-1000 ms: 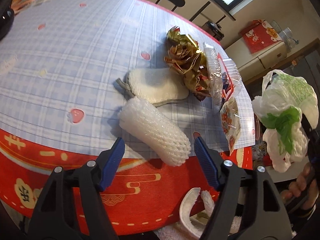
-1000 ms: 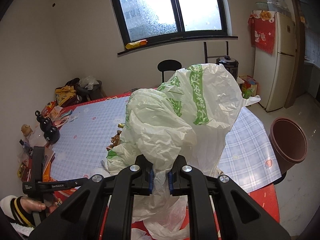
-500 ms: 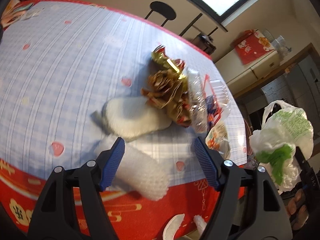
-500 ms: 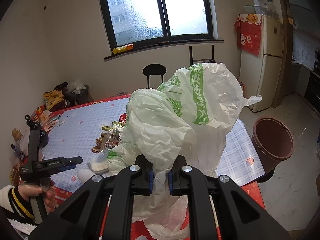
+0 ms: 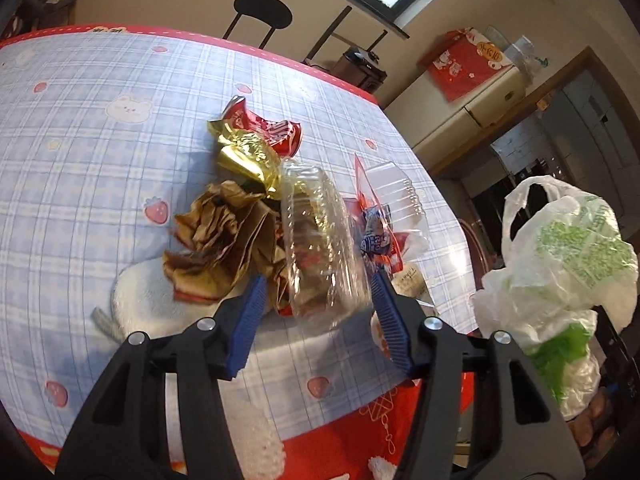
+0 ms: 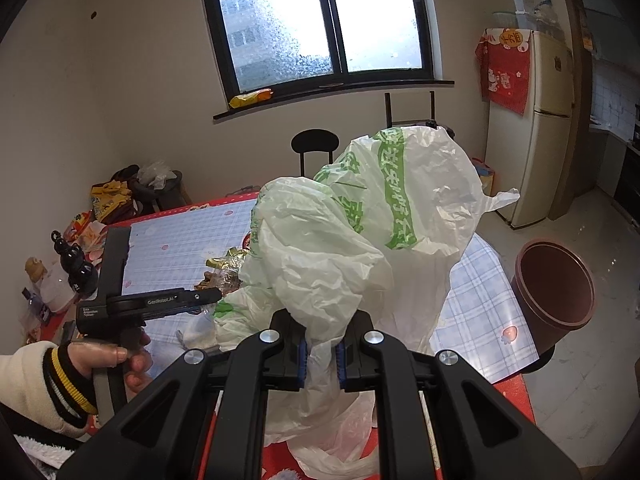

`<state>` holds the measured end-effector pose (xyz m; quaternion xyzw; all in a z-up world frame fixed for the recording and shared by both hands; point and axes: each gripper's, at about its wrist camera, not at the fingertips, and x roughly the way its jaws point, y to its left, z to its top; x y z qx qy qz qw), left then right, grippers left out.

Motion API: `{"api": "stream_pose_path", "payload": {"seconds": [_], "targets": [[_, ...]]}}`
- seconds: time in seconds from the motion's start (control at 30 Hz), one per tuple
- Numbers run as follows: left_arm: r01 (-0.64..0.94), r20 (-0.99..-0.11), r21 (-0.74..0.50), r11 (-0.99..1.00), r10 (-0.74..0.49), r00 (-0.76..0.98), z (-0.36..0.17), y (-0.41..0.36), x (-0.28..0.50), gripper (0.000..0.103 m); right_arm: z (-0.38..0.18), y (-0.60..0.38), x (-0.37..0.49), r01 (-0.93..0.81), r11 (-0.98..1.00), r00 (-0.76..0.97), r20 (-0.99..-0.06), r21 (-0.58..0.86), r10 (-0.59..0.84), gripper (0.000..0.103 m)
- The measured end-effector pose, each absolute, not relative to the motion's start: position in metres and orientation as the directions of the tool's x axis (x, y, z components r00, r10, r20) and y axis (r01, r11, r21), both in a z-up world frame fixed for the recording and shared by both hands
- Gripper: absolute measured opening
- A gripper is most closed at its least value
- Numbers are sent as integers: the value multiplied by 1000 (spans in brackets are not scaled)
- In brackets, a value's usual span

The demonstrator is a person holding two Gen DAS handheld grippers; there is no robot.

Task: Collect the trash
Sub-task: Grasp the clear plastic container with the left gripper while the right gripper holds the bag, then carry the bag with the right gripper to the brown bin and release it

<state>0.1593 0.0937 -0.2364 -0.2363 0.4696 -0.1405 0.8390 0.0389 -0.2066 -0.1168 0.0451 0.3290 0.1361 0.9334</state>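
Round table [image 5: 100,184] with blue checked cloth. I see left gripper [image 5: 318,312] now past white foam sleeve, over trash pile. Its jaws just closing around clear plastic box [image 5: 320,248]; cannot tell if pads press yet. Right gripper [image 6: 322,354] stays clamped on white-green bag [image 6: 360,232], beside table.

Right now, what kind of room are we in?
Most likely the dining area of a home, opening onto a kitchen. A table with a checked strawberry cloth holds snack rubbish, a fridge stands in the corner, and a black chair sits under the window.
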Motion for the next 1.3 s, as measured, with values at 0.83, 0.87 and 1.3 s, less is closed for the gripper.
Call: {"api": "stream_pose_path", "payload": {"seconds": [0.83, 0.87, 1.3], "targets": [[166, -584, -631, 758, -605, 541, -181, 87, 138, 17, -124, -232, 45, -141, 964, 759, -601, 226, 252, 12], [170, -575, -637, 752, -610, 546, -178, 88, 136, 16, -124, -231, 45, -146, 963, 759, -599, 227, 256, 12], [183, -524, -641, 745, -600, 604, -151, 109, 111, 12, -125, -231, 47, -169, 955, 757, -589, 243, 284, 12]]}}
